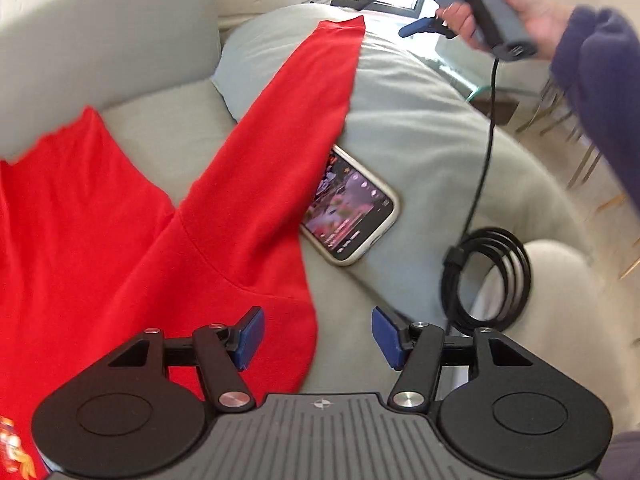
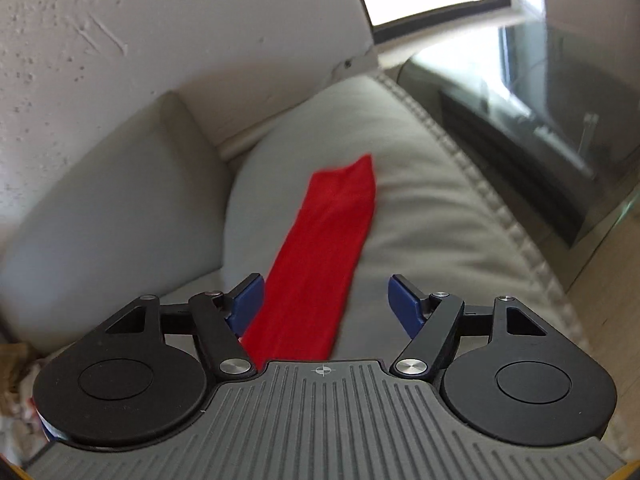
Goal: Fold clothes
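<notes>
The red long-sleeved cotton top (image 1: 100,240) lies spread on the grey sofa (image 1: 420,128), one sleeve (image 2: 324,256) stretched far. Both the left gripper (image 1: 318,338) and right gripper (image 2: 326,306) gape empty. Pinch the cuff squarely, avoiding the cased smartphone (image 1: 352,208).

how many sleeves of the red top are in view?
2. One sleeve stretches up over the grey cushion, its edge covering part of the phone. The other lies at the left on the sofa seat. The rest of the top runs out of frame.

red garment (image 1: 120,220): cut off at left and bottom edges | phone (image 1: 352,208): left side hidden under sleeve, screen content blurred | print (image 1: 12,448): cropped, unreadable
</notes>
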`<state>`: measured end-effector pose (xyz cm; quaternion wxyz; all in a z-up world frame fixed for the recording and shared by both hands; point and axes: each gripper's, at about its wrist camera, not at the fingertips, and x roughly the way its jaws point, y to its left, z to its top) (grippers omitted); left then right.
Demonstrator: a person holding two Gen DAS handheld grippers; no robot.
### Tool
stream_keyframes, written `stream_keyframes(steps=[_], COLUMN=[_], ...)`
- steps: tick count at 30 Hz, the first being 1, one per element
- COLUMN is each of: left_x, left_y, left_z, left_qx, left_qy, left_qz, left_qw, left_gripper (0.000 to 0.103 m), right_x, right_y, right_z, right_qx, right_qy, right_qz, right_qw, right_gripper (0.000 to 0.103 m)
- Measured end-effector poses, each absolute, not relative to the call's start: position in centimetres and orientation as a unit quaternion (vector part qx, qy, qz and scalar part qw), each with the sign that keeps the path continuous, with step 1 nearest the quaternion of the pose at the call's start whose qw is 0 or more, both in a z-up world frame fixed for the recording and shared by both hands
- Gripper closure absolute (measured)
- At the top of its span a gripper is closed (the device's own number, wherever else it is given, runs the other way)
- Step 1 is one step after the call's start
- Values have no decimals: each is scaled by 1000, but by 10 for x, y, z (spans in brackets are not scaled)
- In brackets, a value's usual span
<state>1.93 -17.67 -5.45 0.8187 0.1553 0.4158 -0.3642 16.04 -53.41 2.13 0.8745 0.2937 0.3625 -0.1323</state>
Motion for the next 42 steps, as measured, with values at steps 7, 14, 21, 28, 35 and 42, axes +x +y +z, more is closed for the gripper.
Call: stream_keyframes(steps=[7,14,21,28,35,42], left_x=[19,42,51,37,-2,-15], left_y=[-201,-192,-153,-178,-154,-58], left_z=[-86,-80,-53,-80,-42,7], left_qx=[238,198,74,142,135,39], left_qy=[397,416,442,435,407,388], left_qz=[-328,-317,-378,-382,-413,-323], left_qw=[823,829,810,803,804,862], left_gripper=[59,97,99,79,58,46], right_x=[154,175,188,200,138,51], right_y=[-535,-546,-550,-546,-508,-408], right_z=[-28,-60,-49,-43,27,100], right_qx=[351,382,369,313,267,222], right_qy=[373,344,290,333,306,288], right_qz=[-99,-105,-146,-174,-167,-32], right_qw=[853,851,871,872,899,931], right_gripper=[51,79,103,101,56,36])
